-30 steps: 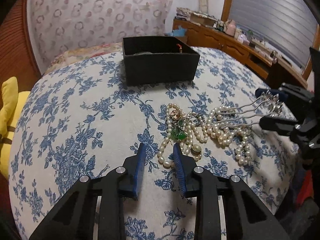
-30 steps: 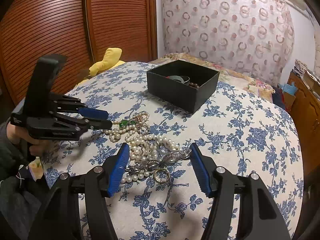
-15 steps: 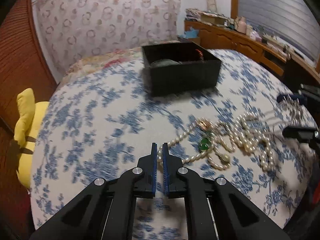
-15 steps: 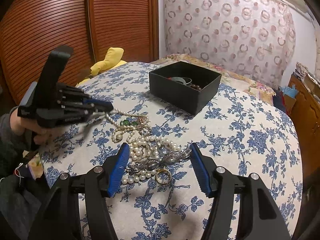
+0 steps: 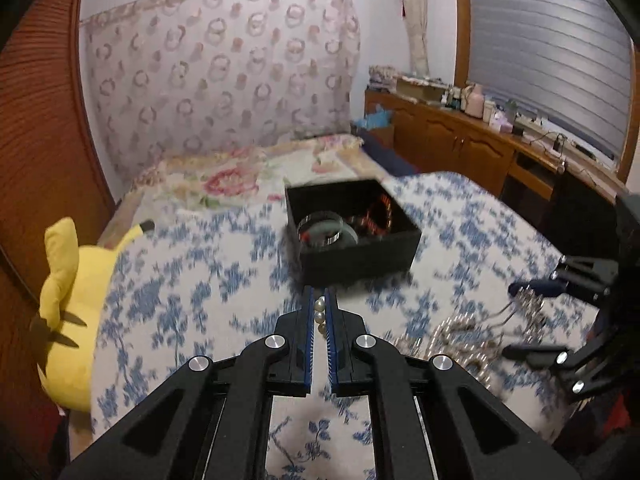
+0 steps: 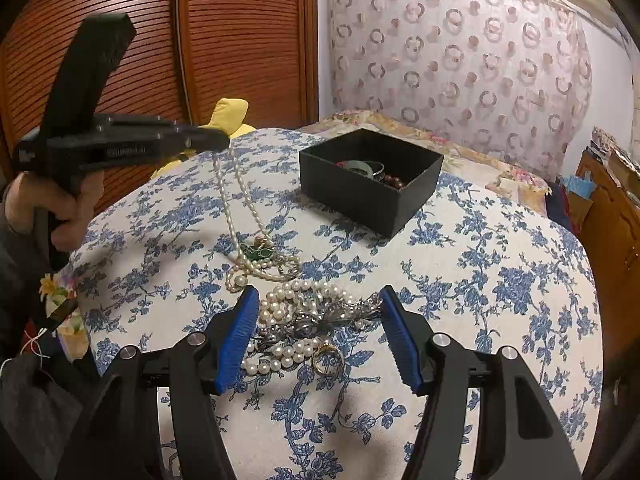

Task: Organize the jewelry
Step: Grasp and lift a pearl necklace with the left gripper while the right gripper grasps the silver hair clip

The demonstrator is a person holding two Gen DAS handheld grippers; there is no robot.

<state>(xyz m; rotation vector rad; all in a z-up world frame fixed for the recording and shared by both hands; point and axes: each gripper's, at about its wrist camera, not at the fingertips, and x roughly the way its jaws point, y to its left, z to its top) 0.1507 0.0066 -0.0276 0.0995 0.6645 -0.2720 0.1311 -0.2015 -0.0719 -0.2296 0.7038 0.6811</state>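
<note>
Pearl necklace sits pinched between your left gripper fingers in the left wrist view, lifted with the black box straight ahead, presumably so you can carry it there. From the right wrist view, the strand hangs from that raised gripper while its green pendant end rests on the bedspread. Your right gripper hovers spread wide over the remaining jewelry pile, probably to keep it from dragging along.
</note>
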